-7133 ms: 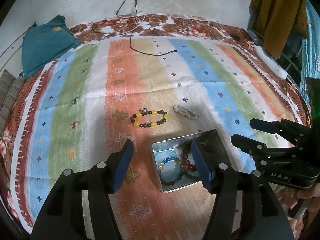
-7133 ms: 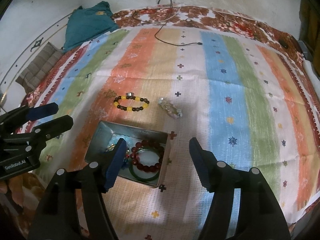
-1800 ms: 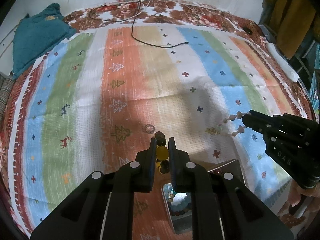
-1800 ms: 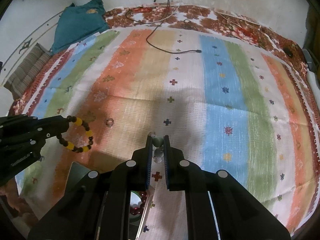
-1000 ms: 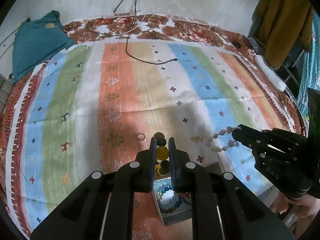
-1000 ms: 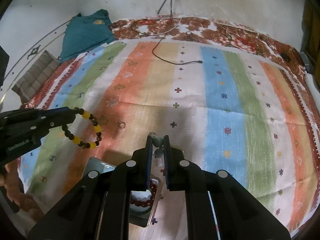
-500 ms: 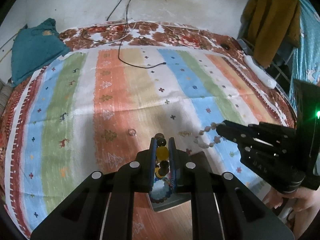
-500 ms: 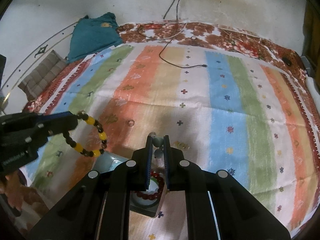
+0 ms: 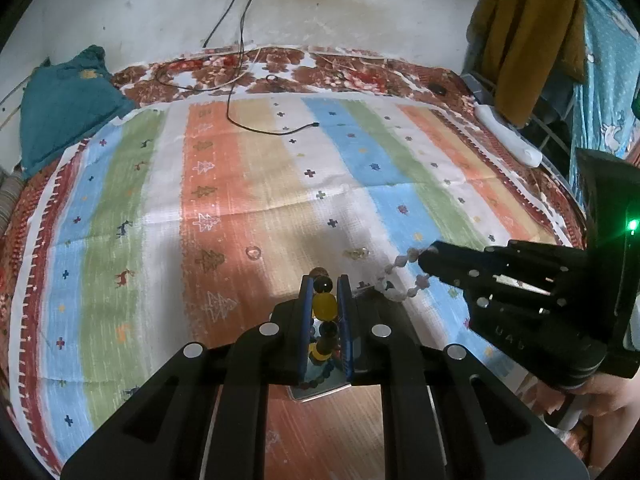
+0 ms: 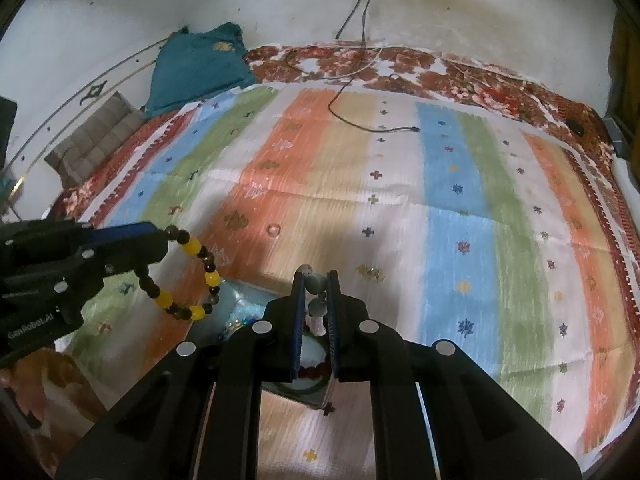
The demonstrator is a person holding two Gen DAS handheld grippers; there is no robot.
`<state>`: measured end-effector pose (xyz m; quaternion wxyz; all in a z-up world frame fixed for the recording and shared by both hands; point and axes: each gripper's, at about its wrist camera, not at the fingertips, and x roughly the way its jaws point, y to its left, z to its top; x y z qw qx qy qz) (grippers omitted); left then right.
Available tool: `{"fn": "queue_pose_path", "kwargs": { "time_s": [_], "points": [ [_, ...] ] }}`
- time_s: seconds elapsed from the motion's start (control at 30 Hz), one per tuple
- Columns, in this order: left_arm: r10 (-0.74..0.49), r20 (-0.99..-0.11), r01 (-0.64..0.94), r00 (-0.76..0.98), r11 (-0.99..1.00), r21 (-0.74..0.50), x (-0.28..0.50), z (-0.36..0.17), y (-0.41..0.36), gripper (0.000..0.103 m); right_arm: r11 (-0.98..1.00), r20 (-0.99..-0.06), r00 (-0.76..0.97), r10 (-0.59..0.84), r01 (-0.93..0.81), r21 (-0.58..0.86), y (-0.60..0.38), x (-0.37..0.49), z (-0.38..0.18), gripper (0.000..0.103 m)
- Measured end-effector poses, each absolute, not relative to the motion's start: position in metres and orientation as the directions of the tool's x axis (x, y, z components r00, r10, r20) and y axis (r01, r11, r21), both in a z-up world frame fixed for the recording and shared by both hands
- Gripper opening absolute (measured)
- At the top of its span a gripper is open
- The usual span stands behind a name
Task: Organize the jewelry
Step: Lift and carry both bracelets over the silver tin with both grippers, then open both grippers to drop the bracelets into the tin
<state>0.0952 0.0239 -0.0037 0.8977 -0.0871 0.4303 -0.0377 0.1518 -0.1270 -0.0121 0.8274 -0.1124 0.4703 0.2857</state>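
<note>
My left gripper [image 9: 325,285] is shut on a yellow-and-dark bead bracelet [image 9: 324,306], which dangles as a loop [image 10: 188,276] in the right wrist view. My right gripper [image 10: 316,280] is shut on a pale pinkish bead bracelet [image 10: 318,308]; its loop [image 9: 402,280] hangs from the fingertips in the left wrist view. Both bracelets hang above a small metal tin [image 9: 320,390], mostly hidden behind the fingers, which holds several bead bracelets [image 10: 316,370]. A small clear ring [image 9: 253,253] lies on the striped cloth beyond the tin.
A striped cloth [image 9: 248,184] covers the bed. A black cable [image 9: 272,130] lies at its far end, with a teal garment [image 9: 64,100] at the far left. A small glinting item [image 9: 357,253] lies right of the ring. A person's hand [image 9: 612,400] holds the right gripper.
Both grippers have drawn back toward me with their bracelets, so the tin has slid further under the fingers and more of the far wall shows. Both grips are unchanged.
</note>
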Motion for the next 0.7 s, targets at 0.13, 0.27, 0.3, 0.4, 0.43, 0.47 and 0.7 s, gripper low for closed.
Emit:
{"fn": "queue_pose_path", "kwargs": {
  "time_s": [0.13, 0.27, 0.3, 0.4, 0.43, 0.47, 0.7],
  "points": [
    [-0.132, -0.761, -0.022, 0.635, 0.982, -0.189, 0.089, -0.004, 0.023, 0.012, 0.807, -0.837, 0.398, 0.376, -0.584, 0.086, -0.128, 0.146, -0.01, 0.012],
    [-0.12, -0.767, -0.018, 0.63, 0.986, -0.168, 0.086, -0.006, 0.018, 0.012, 0.804, -0.839, 0.393, 0.377, -0.589, 0.086, -0.128, 0.143, -0.011, 0.012],
    [-0.119, -0.767, -0.018, 0.63, 0.986, -0.167, 0.085, -0.006, 0.018, 0.012, 0.803, -0.841, 0.39, 0.376, -0.59, 0.085, -0.128, 0.142, -0.011, 0.012],
    [-0.124, -0.766, -0.015, 0.63, 0.985, -0.171, 0.085, -0.006, 0.017, 0.012, 0.802, -0.841, 0.388, 0.377, -0.592, 0.086, -0.127, 0.141, -0.012, 0.012],
    [-0.124, -0.766, -0.015, 0.63, 0.985, -0.172, 0.085, -0.007, 0.017, 0.012, 0.8, -0.843, 0.384, 0.377, -0.593, 0.087, -0.127, 0.14, -0.012, 0.012],
    [-0.123, -0.767, -0.017, 0.63, 0.985, -0.172, 0.084, -0.007, 0.017, 0.012, 0.799, -0.844, 0.383, 0.376, -0.595, 0.086, -0.127, 0.139, -0.013, 0.012],
    [-0.145, -0.773, -0.03, 0.617, 0.978, -0.207, 0.085, -0.01, 0.019, 0.012, 0.795, -0.844, 0.412, 0.345, -0.606, 0.029, -0.123, 0.137, -0.012, 0.012]
  ]
}}
